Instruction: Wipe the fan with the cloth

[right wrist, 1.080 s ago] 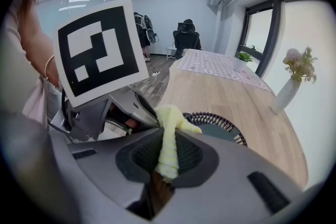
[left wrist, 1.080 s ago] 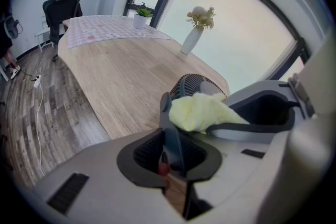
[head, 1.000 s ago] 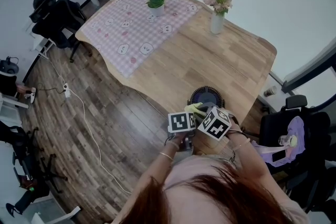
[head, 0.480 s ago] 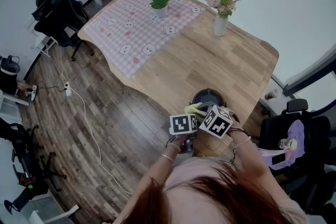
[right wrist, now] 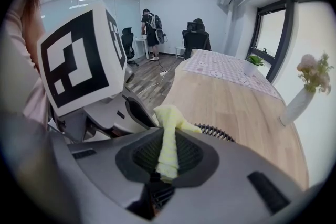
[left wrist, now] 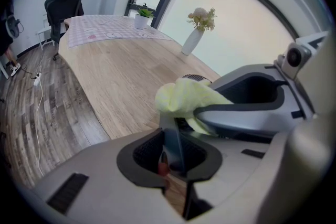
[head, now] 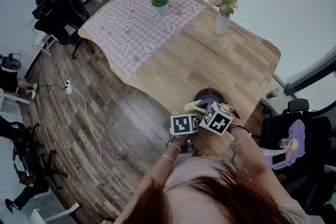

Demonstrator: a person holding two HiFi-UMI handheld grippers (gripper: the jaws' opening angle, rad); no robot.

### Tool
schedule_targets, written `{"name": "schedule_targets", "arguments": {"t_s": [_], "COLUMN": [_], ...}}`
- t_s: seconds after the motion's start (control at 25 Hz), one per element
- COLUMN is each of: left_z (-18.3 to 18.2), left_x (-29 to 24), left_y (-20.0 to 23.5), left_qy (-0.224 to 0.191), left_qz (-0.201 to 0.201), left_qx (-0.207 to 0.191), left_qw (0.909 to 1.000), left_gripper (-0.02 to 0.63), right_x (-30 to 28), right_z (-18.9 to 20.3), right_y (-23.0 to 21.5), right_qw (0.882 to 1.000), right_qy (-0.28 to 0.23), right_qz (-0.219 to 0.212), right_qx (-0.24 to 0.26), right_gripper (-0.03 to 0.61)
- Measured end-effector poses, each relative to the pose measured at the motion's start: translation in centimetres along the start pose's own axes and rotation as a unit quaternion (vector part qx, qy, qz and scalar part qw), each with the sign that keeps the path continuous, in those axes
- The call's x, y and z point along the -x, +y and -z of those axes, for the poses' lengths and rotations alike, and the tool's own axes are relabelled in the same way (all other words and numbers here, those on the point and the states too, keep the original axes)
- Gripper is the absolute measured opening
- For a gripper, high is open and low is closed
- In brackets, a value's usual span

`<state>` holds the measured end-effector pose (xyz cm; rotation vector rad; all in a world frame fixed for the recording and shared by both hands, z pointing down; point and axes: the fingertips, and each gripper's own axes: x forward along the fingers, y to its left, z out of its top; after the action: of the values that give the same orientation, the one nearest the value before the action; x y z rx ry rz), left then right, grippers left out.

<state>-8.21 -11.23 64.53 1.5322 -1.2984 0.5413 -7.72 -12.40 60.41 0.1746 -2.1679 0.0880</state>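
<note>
Right gripper view: cloth point(right wrist: 168, 136) between jaws

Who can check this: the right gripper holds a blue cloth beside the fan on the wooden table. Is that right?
The colour is wrong: the cloth is pale yellow, as the right gripper view shows. The right gripper does hold it beside the fan on the wooden table.

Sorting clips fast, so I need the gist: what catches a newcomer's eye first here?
A pale yellow cloth, pinched between the fingers of the right gripper, sits right beside the fan at the near edge of the wooden table. Farther off, a white vase of flowers stands on bare wood and a potted plant on a pink checked tablecloth.
</note>
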Motion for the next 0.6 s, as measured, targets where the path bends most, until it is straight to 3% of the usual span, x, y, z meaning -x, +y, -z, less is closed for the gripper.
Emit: {"name": "schedule_targets", "arguments": {"t_s": [0.6], "left_z": [-0.1], "left_x": [-0.3], "left_y": [0.0], "left_qy": [-0.004], "left_qz": [-0.006], "left_qx": [0.005], "left_qw": [1.0], "left_gripper": [0.058], "right_x": [-0.6], "right_z": [-0.6], "right_y": [-1.9], "right_qw": [1.0], "right_qy": [-0.008], "right_qz": [0.012], "right_qx": [-0.013], "right_gripper": [0.051]}}
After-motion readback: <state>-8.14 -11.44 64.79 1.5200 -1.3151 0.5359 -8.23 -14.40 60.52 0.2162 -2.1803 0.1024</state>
